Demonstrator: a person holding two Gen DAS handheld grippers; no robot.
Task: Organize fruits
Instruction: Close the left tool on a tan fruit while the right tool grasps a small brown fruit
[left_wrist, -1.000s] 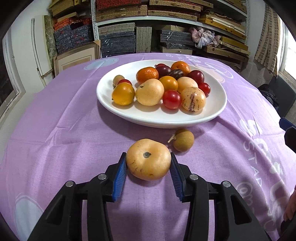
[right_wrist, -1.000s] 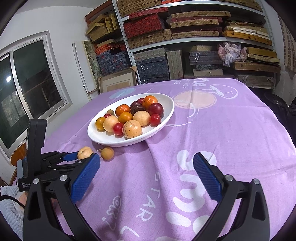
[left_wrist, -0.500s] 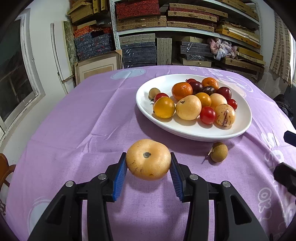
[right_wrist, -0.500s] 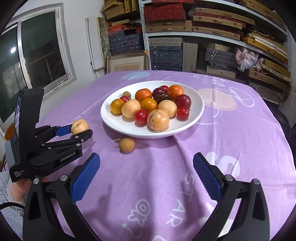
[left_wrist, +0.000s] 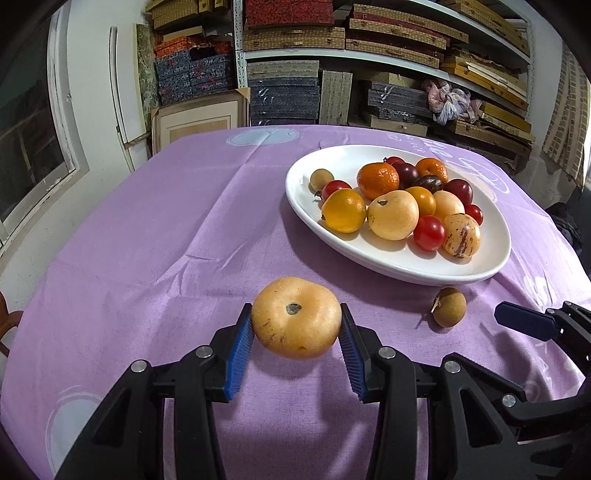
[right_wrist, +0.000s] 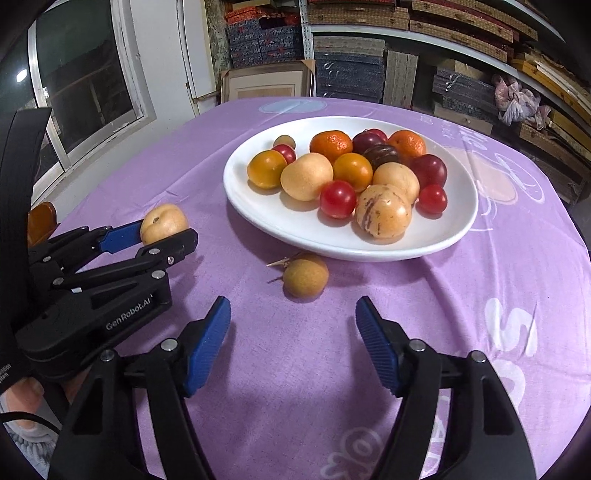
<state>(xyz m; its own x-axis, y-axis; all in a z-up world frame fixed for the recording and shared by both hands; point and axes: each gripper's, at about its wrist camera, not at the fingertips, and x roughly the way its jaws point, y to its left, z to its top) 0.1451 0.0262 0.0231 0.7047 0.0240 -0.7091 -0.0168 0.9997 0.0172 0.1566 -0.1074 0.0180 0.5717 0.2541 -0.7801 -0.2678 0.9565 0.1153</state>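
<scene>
The left gripper (left_wrist: 296, 341) has its blue ribbed jaws clamped on a round, pale tan-orange fruit with a dark stem scar (left_wrist: 296, 318), holding it clear of the purple cloth-covered worktop (left_wrist: 155, 236), short of the oval white ceramic plate (left_wrist: 406, 267) that carries the heap of orange, red, dark purple and tan fruits. The one stray piece is a small brown round fruit with a short dry stem (right_wrist: 306, 277), lying on the cloth just beside the plate's near rim. In the right wrist view it sits straight ahead of the right gripper (right_wrist: 293, 345), centred on the gap between the jaws but beyond their tips, untouched; those jaws are closing with nothing between them yet. Its stem points up and to the left, toward the left gripper, so the body offers a plain round grip across its width. The right hand is clearly the nearer and better lined-up one; it probably needs only to advance before pinching.
</scene>
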